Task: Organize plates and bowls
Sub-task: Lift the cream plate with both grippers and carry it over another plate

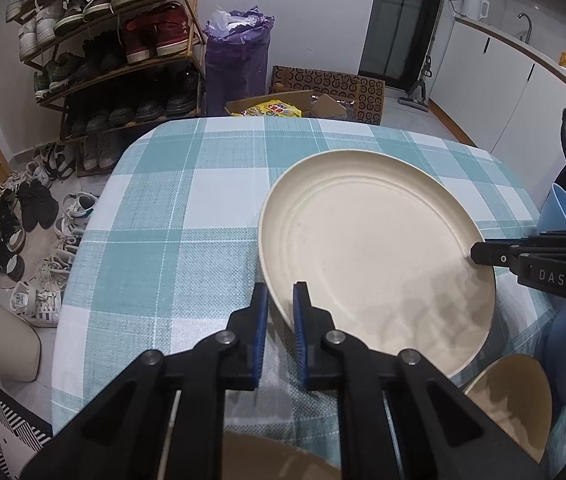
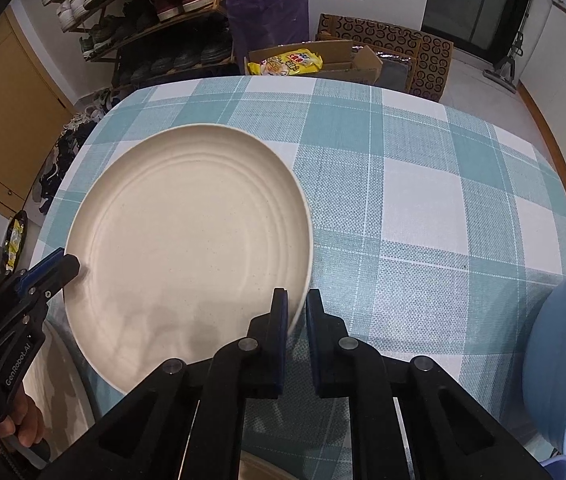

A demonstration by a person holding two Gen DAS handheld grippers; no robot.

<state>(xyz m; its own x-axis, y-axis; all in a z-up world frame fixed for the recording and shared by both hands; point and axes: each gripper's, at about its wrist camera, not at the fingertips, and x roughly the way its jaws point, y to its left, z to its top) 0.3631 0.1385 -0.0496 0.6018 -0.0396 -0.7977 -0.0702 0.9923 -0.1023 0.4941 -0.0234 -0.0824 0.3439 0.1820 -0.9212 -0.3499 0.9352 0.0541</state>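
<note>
A large cream plate (image 1: 375, 256) is held above the checked tablecloth (image 1: 187, 208), tilted a little. My left gripper (image 1: 281, 300) is shut on the plate's left rim. My right gripper (image 2: 297, 304) is shut on the plate's right rim (image 2: 187, 236). The right gripper shows at the plate's far edge in the left wrist view (image 1: 479, 254); the left gripper shows at the plate's left edge in the right wrist view (image 2: 65, 266). A cream bowl (image 1: 515, 400) sits near the table's front. A blue bowl (image 2: 563, 360) is at the right.
The tablecloth (image 2: 423, 184) covers a round table. Beyond it are a shoe rack (image 1: 115, 52), loose shoes on the floor (image 1: 31, 232), a purple bag (image 1: 237, 56) and cardboard boxes (image 1: 323, 96). White cabinets (image 1: 503, 80) stand at the right.
</note>
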